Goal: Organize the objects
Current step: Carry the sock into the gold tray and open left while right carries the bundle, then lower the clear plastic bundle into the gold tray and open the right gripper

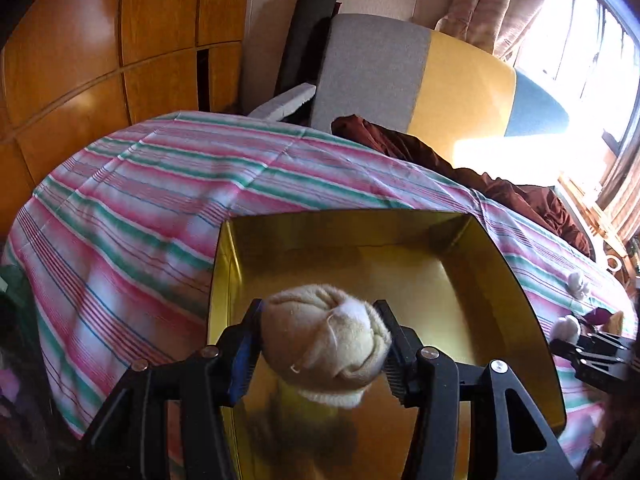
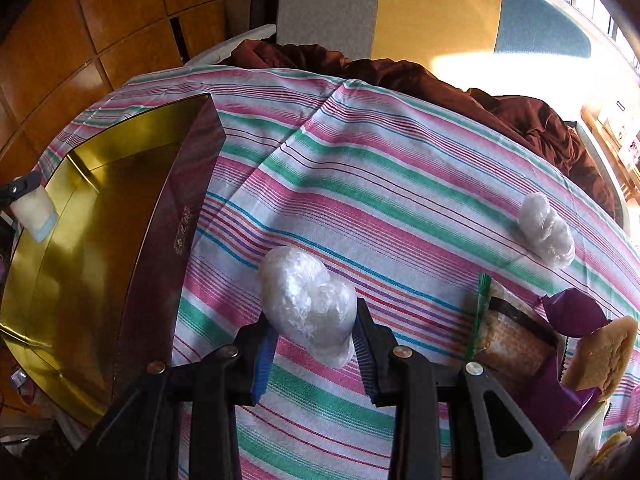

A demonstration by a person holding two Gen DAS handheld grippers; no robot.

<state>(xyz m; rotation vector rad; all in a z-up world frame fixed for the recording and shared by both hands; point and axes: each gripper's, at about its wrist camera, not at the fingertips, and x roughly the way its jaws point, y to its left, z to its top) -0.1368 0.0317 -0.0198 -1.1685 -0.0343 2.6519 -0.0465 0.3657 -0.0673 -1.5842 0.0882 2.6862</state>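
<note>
1. Here, left gripper (image 1: 320,346) jaws grasp a rolled beige sock (image 1: 326,336) over the gold box (image 1: 532,320), whose visible floor is bare.
2. Right gripper (image 2: 316,328) jaws clench a white plastic-wrapped bundle (image 2: 306,300) on the striped bedspread (image 2: 400,184).
3. Beyond, open bedspread, another bundle (image 2: 546,230).

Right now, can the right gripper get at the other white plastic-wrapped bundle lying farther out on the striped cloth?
Probably not yet: the right gripper is already shut on a white plastic-wrapped bundle. The way to the far bundle looks clear.

A home bedroom: striped bedsheet (image 1: 160,184), wooden wardrobe (image 1: 100,40), curtained window (image 1: 500,0).
</note>
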